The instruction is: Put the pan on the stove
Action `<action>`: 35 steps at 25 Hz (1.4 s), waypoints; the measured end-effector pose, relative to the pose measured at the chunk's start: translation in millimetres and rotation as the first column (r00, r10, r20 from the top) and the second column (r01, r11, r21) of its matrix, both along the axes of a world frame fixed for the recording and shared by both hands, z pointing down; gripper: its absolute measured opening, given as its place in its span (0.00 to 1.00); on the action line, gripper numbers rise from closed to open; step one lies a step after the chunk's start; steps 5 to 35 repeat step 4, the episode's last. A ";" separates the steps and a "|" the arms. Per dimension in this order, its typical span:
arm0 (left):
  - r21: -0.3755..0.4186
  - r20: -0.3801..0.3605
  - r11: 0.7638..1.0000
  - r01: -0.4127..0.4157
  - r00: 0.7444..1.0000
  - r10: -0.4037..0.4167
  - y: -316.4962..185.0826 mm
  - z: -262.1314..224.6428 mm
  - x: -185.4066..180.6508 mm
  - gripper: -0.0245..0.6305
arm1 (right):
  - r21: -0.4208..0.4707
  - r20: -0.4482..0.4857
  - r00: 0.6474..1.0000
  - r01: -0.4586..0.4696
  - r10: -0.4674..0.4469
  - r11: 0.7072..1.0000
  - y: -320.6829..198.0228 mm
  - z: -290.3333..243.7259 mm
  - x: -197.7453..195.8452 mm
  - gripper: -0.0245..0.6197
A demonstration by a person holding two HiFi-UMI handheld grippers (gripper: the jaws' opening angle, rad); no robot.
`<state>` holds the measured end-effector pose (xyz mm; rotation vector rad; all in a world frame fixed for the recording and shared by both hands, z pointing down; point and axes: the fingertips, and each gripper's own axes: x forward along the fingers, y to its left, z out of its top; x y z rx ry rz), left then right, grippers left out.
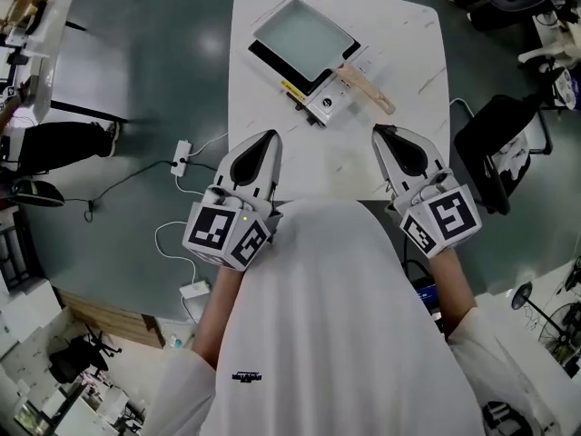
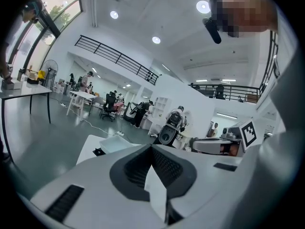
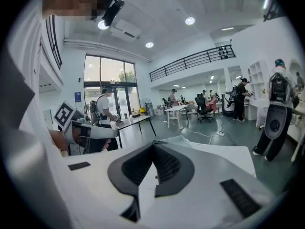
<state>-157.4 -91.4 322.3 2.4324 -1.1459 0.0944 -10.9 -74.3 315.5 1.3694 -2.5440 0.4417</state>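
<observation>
White marbled counter (image 1: pixel 413 48) on a dark workshop floor, with a power strip (image 1: pixel 182 157) and cable lying off its left side. Left gripper (image 1: pixel 270 137) hovers over the near left of the counter, fingers pressed together with nothing between them; its own view shows only the closed tips and the room beyond. The pan (image 1: pixel 304 36) sits at the far end, left of centre. It is square, shallow and pale inside, with a wooden handle (image 1: pixel 369 91) sticking out towards the right and the near side. A flat black stove (image 1: pixel 270 60) shows along the pan's left and near edges, so the pan looks to be resting on it already, slightly skewed. A small silver box (image 1: pixel 325 105) sits at the near corner, touching or just beside it — can't tell if it's part of the stove. Right gripper (image 1: pixel 379 131) is over the near right of the counter, fingers likewise together and empty, well apart from the handle. My read: no grasp in hand and both grippers parked close to the person's body, so either placement is done or nothing has started. If the pan needs squaring on the stove, the next move calls for opening the right fingers, reaching forward and clamping the handle. The lift should stay level, since the pan's weight hangs ahead of the grip.
</observation>
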 end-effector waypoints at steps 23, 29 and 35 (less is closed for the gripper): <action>-0.001 0.007 1.000 0.005 1.000 -0.005 -0.1 2.5 -2.6 0.04 | -0.023 0.073 0.997 0.019 -0.018 1.000 2.4 5.0 -18.4 0.05; -0.001 0.007 1.000 0.005 1.000 -0.005 -0.1 2.5 -2.6 0.04 | -0.023 0.073 0.997 0.019 -0.018 1.000 2.4 5.0 -18.4 0.05; -0.001 0.007 1.000 0.005 1.000 -0.005 -0.1 2.5 -2.6 0.04 | -0.023 0.073 0.997 0.019 -0.018 1.000 2.4 5.0 -18.4 0.05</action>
